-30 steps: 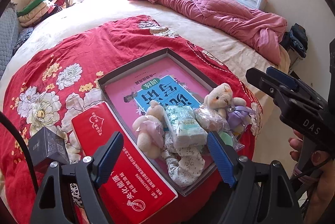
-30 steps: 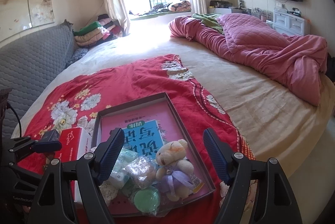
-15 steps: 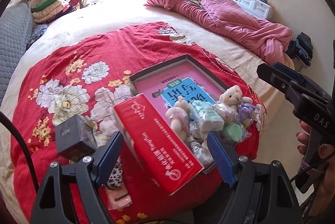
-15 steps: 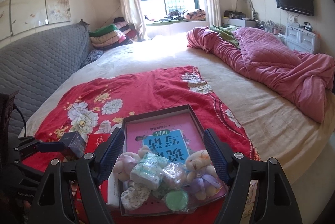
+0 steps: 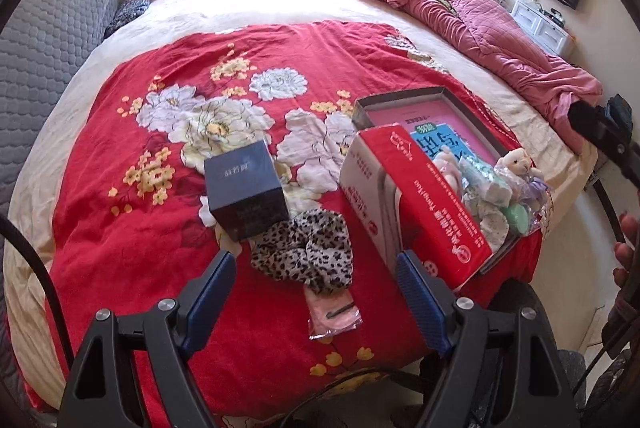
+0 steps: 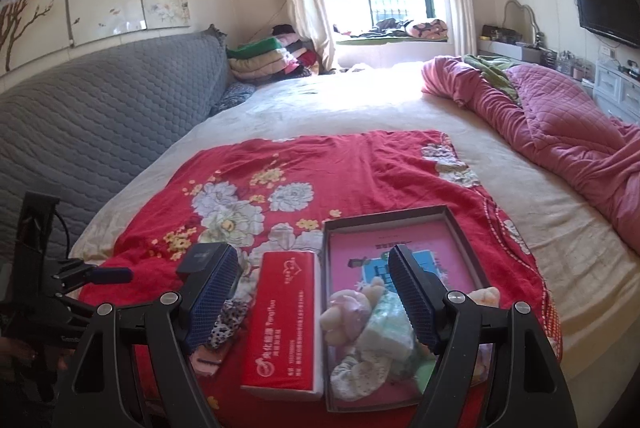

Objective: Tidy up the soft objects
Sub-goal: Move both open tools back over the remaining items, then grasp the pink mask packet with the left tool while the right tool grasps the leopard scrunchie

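Both jaws gape empty over the near edge of the bed.

Left gripper (image 5: 316, 288) has swung left off the shallow tray (image 5: 400, 96), so the leopard scrunchie (image 5: 306, 254) now lies between its spread fingers, untouched, with a small pink packet (image 5: 334, 316) just nearer and a dark box (image 5: 244, 188) just beyond. My guess is the scrunchie gets picked next. Right gripper (image 6: 312, 292), equally wide and holding nothing, has lifted and levelled, hovering over the red tissue box (image 6: 286, 320) and the tray's near end, where the plush toys (image 6: 352, 312) and soft bundles sit piled. Left tilts steeply down; right points shallower across the red floral blanket (image 6: 340, 164).
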Available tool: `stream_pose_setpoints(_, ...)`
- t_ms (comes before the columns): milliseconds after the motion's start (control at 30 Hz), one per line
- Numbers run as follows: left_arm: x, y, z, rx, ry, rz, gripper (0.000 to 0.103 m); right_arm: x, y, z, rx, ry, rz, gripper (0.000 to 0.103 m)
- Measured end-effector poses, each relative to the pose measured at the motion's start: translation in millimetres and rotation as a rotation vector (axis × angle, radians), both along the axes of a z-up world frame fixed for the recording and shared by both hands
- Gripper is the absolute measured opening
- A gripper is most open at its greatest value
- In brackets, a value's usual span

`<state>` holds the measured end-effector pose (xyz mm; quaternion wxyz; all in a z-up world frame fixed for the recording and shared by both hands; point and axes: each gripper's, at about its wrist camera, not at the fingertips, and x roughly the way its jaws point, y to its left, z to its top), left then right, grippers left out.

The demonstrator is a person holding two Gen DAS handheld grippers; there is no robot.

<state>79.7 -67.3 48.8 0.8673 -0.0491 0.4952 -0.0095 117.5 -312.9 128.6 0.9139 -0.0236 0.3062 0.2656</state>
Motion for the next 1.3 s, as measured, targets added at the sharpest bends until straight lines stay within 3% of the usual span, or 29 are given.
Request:
stream_pose_setpoints(367,-2,4,-74,-0.136,0.126,0.026,0.081,-16,53,-8,-0.081,0.008,0.095,0.079)
stream_pose_setpoints(667,20,-10,-116,-0.150,0.185,0.029,0.081,-7,67,-35,-0.144,0.051,0.133,0.079)
stream_pose_setpoints(867,25,1,-126,-0.238,0.166,0.045,0.060,-1,84,-61,-0.278,0.057,0.180,0.079)
stream_pose_setpoints(933,26,5,-126,-0.253,0.154,0.040,0.043,1,89,-67,-0.301,0.057,0.189,0.079)
stream_pose_setpoints(1033,24,13,-130,-0.319,0.154,0.041,0.042,6,98,-75,-0.308,0.079,0.217,0.079)
stream_pose_setpoints(1300,8,40,-125,-0.380,0.173,0.025,0.039,6,147,-97,-0.402,0.116,0.338,0.079)
